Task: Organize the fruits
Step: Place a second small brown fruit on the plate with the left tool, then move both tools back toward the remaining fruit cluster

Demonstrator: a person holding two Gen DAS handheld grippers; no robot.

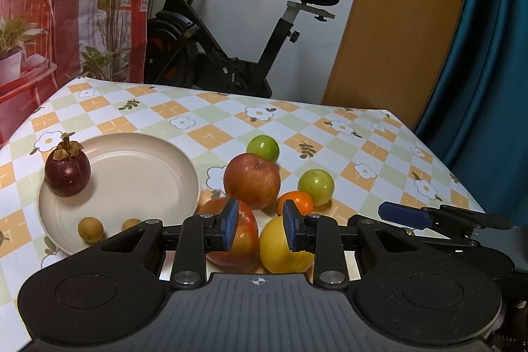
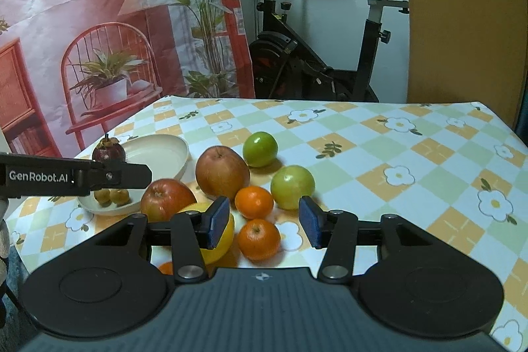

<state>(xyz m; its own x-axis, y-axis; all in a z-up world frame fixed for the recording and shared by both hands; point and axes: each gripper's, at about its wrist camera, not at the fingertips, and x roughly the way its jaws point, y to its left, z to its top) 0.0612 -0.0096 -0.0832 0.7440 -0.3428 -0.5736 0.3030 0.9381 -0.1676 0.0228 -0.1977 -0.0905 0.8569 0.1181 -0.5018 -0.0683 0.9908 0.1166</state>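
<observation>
left gripper (image 1: 257,228) narrow and empty above the lemon (image 1: 280,248); right gripper (image 2: 263,221) partly open, empty. only the right view shows the nearer orange (image 2: 259,238), right of the lemon.

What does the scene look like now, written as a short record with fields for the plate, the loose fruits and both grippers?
plate: cream plate on the left of the checked tablecloth
on plate: mangosteen at the rim; two small brown fruits
loose fruits: two apples, two green fruits, two oranges, yellow fruit, grouped right of the plate
left gripper: nearly shut, holds nothing
right gripper: gap between the pads, holds nothing, above the nearer orange
</observation>
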